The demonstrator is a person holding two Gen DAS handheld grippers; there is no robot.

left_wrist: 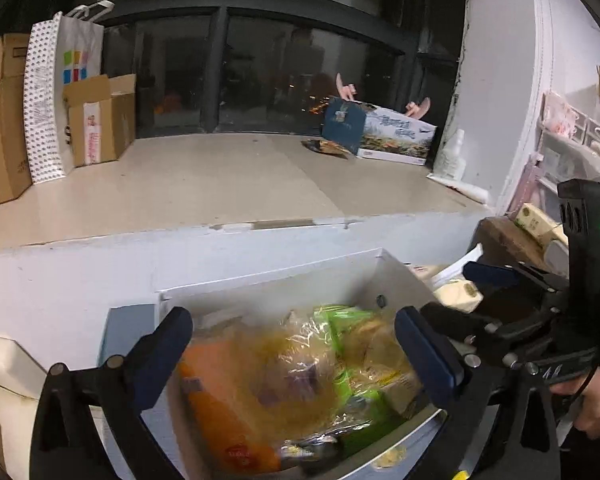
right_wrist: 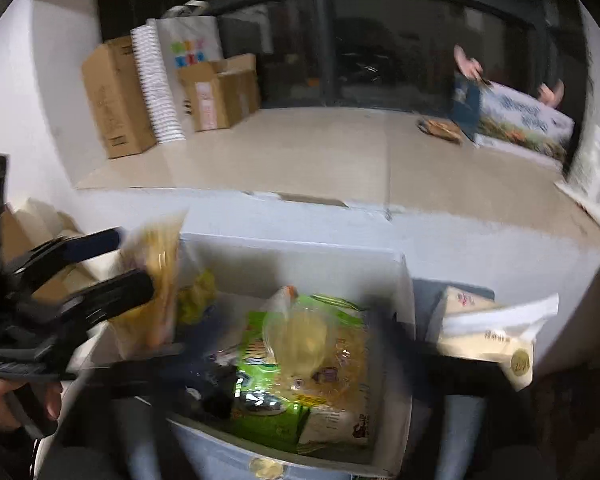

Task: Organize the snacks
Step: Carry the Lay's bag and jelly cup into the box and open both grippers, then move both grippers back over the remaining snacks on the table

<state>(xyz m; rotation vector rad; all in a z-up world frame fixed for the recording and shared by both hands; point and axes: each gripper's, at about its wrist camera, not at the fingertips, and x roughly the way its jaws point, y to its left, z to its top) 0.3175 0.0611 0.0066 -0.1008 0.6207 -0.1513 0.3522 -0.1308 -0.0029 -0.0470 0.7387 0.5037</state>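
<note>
Left wrist view: crinkly clear-plastic snack bags (left_wrist: 300,364) piled in the white cardboard box (left_wrist: 268,272) are light and slippery, so pinch a sealed edge. Left gripper (left_wrist: 296,344) and right gripper (left_wrist: 452,292) jaws gape wide, empty.

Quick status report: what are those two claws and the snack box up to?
Left gripper open, empty, over the snacks. Right gripper open, nothing seen in it. White box packed with snack bags. Nothing in the way.
</note>
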